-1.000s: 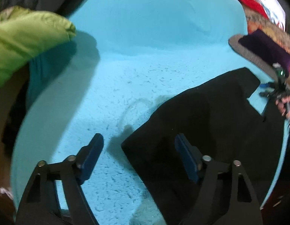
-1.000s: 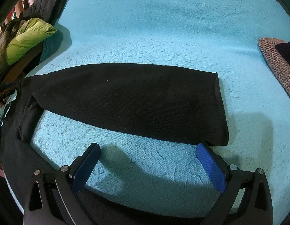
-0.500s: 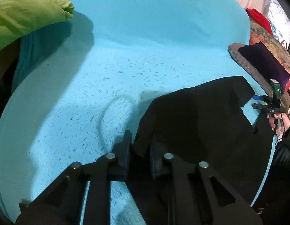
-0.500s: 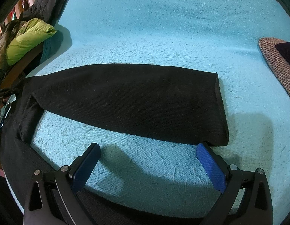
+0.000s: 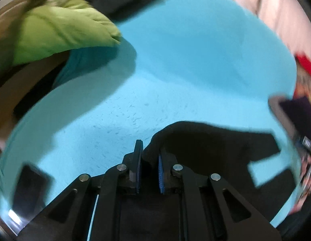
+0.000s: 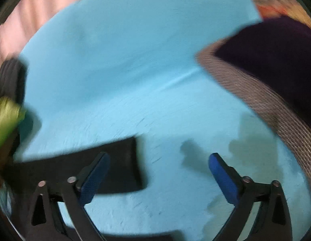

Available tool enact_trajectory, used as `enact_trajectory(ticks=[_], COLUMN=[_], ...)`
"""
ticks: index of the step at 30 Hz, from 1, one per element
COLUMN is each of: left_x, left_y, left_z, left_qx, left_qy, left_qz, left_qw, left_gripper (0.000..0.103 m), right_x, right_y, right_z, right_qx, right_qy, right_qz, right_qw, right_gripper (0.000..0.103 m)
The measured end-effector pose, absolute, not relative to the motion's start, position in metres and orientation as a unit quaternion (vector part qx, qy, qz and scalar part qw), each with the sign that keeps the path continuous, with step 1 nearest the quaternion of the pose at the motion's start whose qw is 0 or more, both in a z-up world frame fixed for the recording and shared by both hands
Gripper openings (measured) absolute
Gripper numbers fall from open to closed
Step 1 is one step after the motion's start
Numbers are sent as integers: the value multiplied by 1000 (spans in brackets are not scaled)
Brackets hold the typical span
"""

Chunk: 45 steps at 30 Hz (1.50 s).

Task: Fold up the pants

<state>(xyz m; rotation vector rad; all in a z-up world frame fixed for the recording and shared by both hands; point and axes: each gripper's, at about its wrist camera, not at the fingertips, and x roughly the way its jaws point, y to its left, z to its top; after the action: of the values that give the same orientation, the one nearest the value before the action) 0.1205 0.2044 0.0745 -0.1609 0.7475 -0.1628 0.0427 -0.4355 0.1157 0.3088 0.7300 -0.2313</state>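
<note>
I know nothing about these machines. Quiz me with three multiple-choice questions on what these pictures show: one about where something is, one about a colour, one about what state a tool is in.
1. Where does the lime green garment lie in the left wrist view?
A. Upper left, at the blanket's edge
B. On top of the pants
C. Between the tool's fingers

2. What colour is the blanket under the pants?
A. Red
B. Turquoise
C. Grey

3. What state is the left tool in?
A. Wide open above bare blanket
B. Out of sight
C. Closed on a bunch of the black pants

Answers: 1 A, the green fabric fills the upper left corner. 2 B, the surface is turquoise in both views. 3 C, black cloth is pinched between its blue pads, while the right tool stands open.
</note>
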Motion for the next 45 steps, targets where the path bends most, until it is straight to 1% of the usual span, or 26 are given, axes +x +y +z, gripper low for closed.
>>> enact_trajectory(ticks=[1, 2, 3, 5, 6, 8, 9, 10, 17, 20, 25, 28, 30, 32, 34, 36, 39, 45], left_x=[112, 105, 99, 88, 87, 87, 87, 86, 82, 82, 82, 81, 81, 82, 82, 83, 82, 76], left_y=[202, 200, 198, 193, 190, 190, 190, 192, 195, 195, 189, 186, 184, 183, 183, 182, 181, 185], left_z=[74, 73, 71, 65, 62, 62, 64, 67, 64, 65, 63, 62, 62, 62, 62, 62, 61, 61], left_qx=[-100, -118, -133, -137, -129, -124, -121, -118, -127, -127, -126, -121, -119, -118, -116, -115, -112, -104], left_qy=[354, 344, 335, 308, 304, 302, 295, 288, 287, 286, 290, 289, 288, 289, 289, 289, 290, 283], left_qz=[-70, -67, -67, -52, -44, -39, -35, -29, -26, -26, -27, -26, -24, -23, -22, -21, -21, -19], left_qw=[927, 929, 931, 940, 943, 944, 947, 950, 949, 949, 948, 949, 950, 950, 950, 950, 950, 953], left_gripper=[10, 10, 10, 10, 10, 9, 9, 9, 9, 9, 9, 9, 9, 9, 9, 9, 9, 9], right_x=[45, 51, 56, 77, 85, 100, 107, 115, 154, 158, 159, 160, 159, 158, 158, 157, 156, 129], right_y=[-446, -455, -457, -454, -449, -442, -439, -435, -422, -420, -416, -417, -417, -418, -418, -420, -420, -421], right_z=[117, 116, 114, 103, 97, 82, 76, 72, 56, 52, 47, 44, 43, 44, 44, 44, 44, 67], right_qx=[180, 212, 221, 219, 221, 236, 241, 242, 254, 253, 244, 248, 247, 249, 249, 247, 242, 210], right_qy=[355, 360, 366, 398, 409, 429, 435, 438, 452, 454, 457, 458, 457, 454, 451, 449, 448, 421], right_qz=[-106, -93, -84, -61, -46, -10, 0, 10, 20, 20, 18, 25, 26, 32, 36, 40, 45, 66], right_qw=[911, 904, 900, 889, 884, 872, 868, 866, 855, 854, 855, 854, 854, 855, 856, 858, 859, 880], right_gripper=[85, 81, 78, 63, 58, 38, 35, 33, 33, 31, 30, 26, 26, 19, 19, 15, 3, 1])
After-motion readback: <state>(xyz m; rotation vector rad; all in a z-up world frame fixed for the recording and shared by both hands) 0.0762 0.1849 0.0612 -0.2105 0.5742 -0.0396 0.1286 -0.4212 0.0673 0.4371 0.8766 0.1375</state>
